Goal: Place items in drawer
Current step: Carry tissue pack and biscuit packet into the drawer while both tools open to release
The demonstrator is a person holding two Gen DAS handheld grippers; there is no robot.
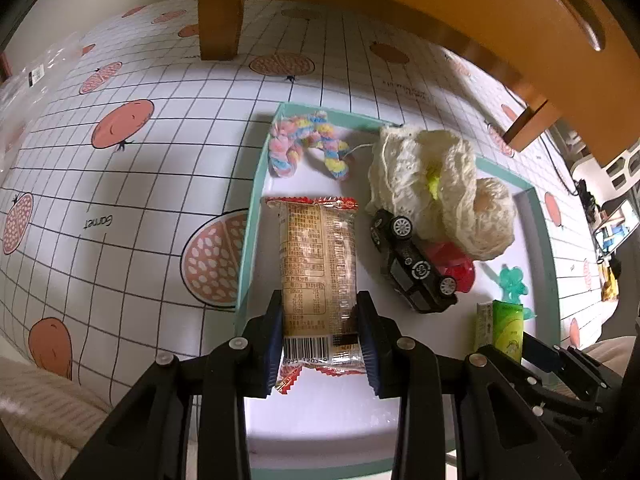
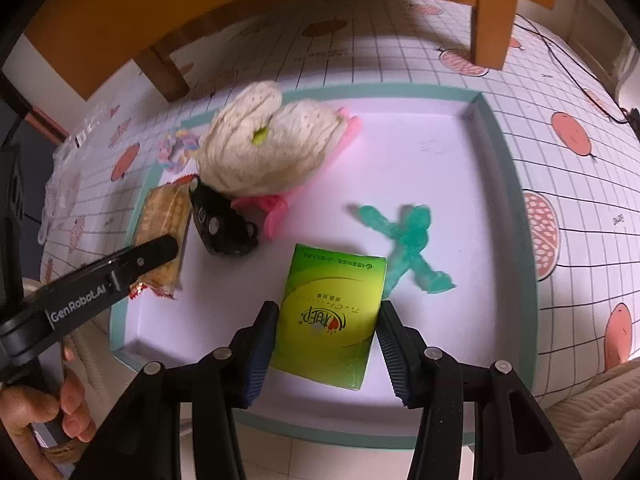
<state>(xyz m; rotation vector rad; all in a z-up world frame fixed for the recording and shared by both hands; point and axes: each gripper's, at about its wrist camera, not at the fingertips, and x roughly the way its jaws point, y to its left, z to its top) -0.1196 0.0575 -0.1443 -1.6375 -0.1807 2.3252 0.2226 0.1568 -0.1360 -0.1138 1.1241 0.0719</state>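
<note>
A teal-rimmed white drawer (image 1: pixel 248 240) lies open on a fruit-print mat. My left gripper (image 1: pixel 320 332) is shut on a brown snack packet (image 1: pixel 318 256) with red crimped ends, its blue pads pressing the packet's near end over the drawer's left side. In the right wrist view my right gripper (image 2: pixel 326 340) is shut on a green carton (image 2: pixel 332 304), held low over the drawer's near middle (image 2: pixel 508 184). The same carton (image 1: pixel 506 328) shows upright at the right of the left wrist view. The packet (image 2: pixel 164 216) is also visible, partly behind the left gripper's finger.
Inside the drawer lie a cream yarn bundle (image 1: pixel 432 184), a pastel braid (image 1: pixel 304 144), a black toy car (image 1: pixel 412 268) on a red one (image 1: pixel 452 264), and a green rubbery figure (image 2: pixel 408 240). Wooden furniture (image 1: pixel 400 0) overhangs the far side. A hand (image 2: pixel 40 412) grips the left tool.
</note>
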